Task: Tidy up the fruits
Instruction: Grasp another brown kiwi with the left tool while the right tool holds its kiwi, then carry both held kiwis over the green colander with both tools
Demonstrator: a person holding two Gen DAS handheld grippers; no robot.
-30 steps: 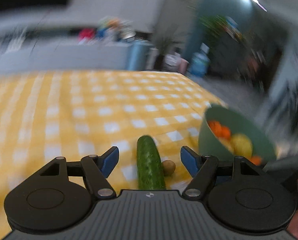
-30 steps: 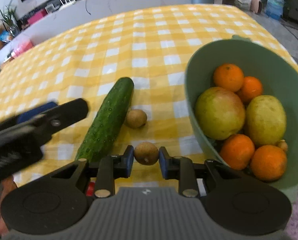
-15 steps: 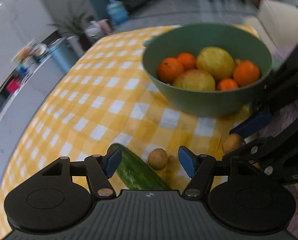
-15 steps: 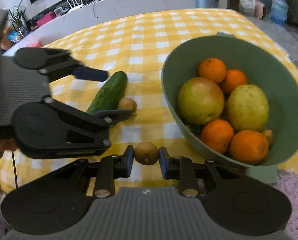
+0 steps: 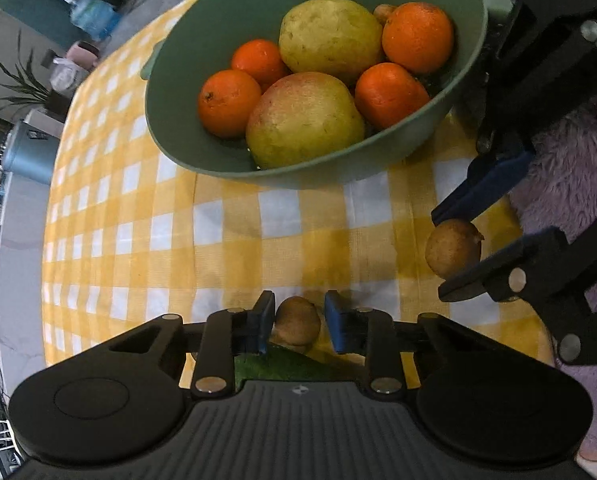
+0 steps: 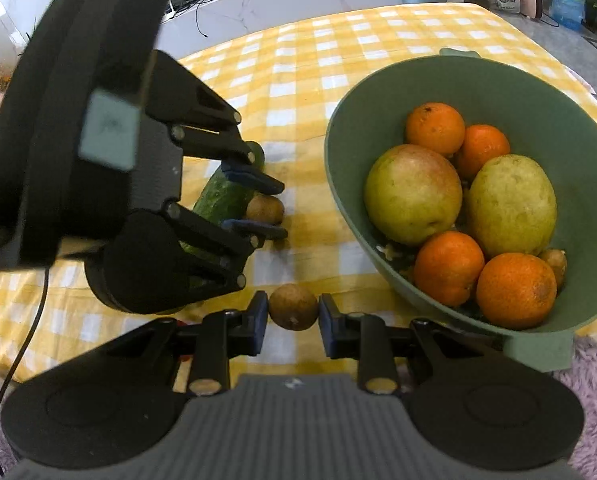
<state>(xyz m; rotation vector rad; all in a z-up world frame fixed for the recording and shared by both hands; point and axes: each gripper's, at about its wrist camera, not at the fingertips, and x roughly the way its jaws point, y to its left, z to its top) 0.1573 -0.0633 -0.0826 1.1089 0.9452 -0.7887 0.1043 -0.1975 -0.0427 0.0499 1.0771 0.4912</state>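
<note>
Fruits: one small brown fruit (image 6: pixel 293 307) is clamped in the right gripper (image 6: pixel 293 312), just beside the green bowl (image 6: pixel 538 92) of oranges and pears. The left gripper (image 5: pixel 298 320) has just been closing around a second brown fruit (image 5: pixel 297 320) by the cucumber (image 6: pixel 226 196); one pad seems slightly clear.
</note>
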